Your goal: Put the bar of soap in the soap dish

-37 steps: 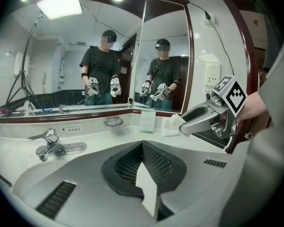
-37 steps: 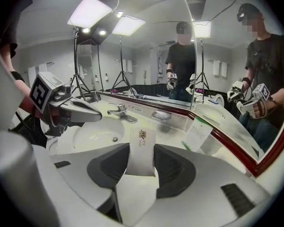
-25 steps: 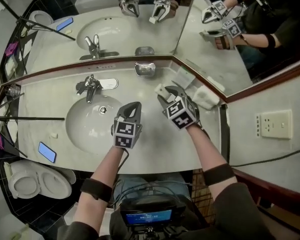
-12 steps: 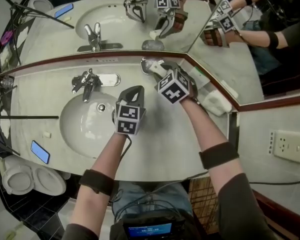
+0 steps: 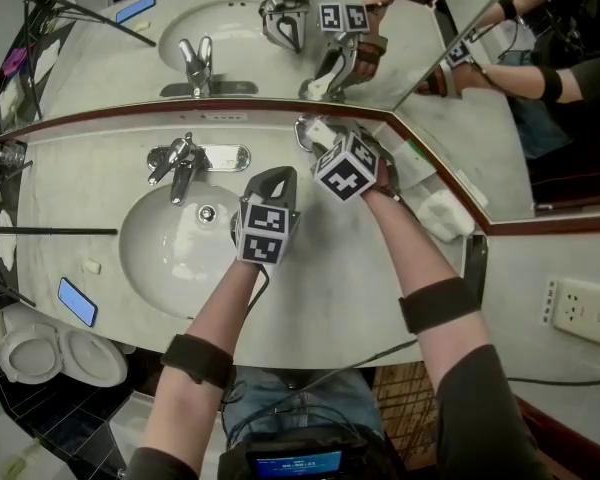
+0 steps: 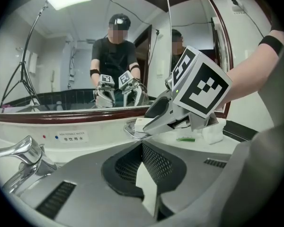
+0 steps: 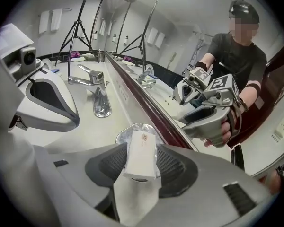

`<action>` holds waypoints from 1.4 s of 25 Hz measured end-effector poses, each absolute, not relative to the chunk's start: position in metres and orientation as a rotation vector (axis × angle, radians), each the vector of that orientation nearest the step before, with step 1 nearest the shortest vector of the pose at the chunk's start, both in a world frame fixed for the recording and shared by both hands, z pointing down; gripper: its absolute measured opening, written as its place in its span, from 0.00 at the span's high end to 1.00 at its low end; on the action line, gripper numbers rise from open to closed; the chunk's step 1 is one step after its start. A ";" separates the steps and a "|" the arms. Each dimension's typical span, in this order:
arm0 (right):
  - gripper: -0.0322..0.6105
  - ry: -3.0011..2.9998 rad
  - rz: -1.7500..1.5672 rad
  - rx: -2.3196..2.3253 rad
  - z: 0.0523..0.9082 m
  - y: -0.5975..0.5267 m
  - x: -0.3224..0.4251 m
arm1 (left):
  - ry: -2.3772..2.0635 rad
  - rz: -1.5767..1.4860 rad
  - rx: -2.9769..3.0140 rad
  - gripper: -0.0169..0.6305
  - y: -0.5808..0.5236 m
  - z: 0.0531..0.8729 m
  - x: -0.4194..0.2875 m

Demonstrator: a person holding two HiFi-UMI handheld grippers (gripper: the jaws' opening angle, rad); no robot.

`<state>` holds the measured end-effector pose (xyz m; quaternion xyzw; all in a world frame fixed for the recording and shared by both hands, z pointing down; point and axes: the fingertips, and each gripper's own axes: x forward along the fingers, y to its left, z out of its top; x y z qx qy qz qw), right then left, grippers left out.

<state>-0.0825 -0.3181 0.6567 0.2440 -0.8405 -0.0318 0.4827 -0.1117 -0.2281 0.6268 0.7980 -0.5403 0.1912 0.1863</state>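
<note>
Adjoining mirrors (image 5: 230, 18) above pale countertop (image 5: 330, 288)

**Count of things, as I see them from above.**
- Table (image 5: 320, 288): one.
- Sink (image 5: 165, 258): one, sunk into the table.
- Tap (image 5: 180, 163): one.
- Bar of soap (image 7: 141, 150): one.
- Soap dish (image 7: 127, 131): one.
- Mirror panels: two, a long one (image 5: 100, 68) and a shorter one (image 5: 480, 118).
- White folded bundle (image 5: 445, 215): one.
- Small packet with green print (image 5: 410, 156): one.
- Phone (image 5: 77, 301): one.
- Toilet (image 5: 40, 353): one.
- Wall socket plate (image 5: 585, 311): one.
- Black stand legs cross my left side. I cannot tell how many stands they belong to.
</note>
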 end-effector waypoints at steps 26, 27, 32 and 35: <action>0.92 -2.291 0.081 0.839 0.530 -0.214 -0.020 | -1.515 0.540 2.294 0.97 -0.146 0.541 -0.095; 0.92 -2.316 0.107 0.863 0.522 -0.206 -0.014 | -1.512 0.544 2.301 0.97 -0.140 0.535 -0.093; 0.92 -2.419 0.254 0.990 0.514 -0.166 0.025 | -1.492 0.556 2.330 0.97 -0.106 0.516 -0.088; 0.92 -2.459 0.353 1.050 0.514 -0.141 0.045 | -1.487 0.551 2.334 0.97 -0.087 0.510 -0.085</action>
